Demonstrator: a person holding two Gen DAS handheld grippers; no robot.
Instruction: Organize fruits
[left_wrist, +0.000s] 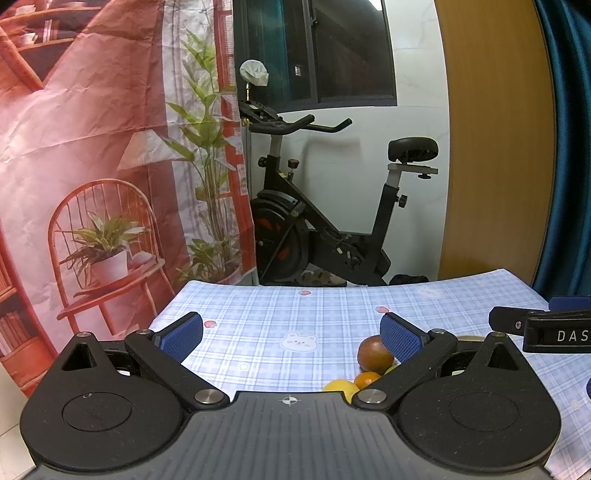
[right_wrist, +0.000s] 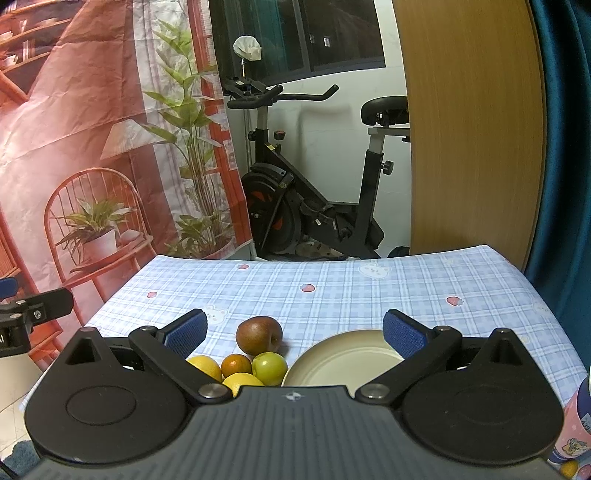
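In the left wrist view, the left gripper (left_wrist: 291, 334) sits low over the table (left_wrist: 258, 306) and points straight ahead, with its blue pads far apart and nothing between them. A brown apple (left_wrist: 375, 353) lies just by the right pad, with an orange (left_wrist: 365, 379) and a lemon (left_wrist: 340, 387) close in front; a bit of green peeks out too, maybe another fruit. In the right wrist view, the right gripper (right_wrist: 293, 332) is also low and level, spread wide and holding nothing. The brown apple (right_wrist: 258, 335), orange (right_wrist: 236, 363), green apple (right_wrist: 269, 367) and two lemons (right_wrist: 205, 365) huddle together, just left of an empty cream plate (right_wrist: 332, 365).
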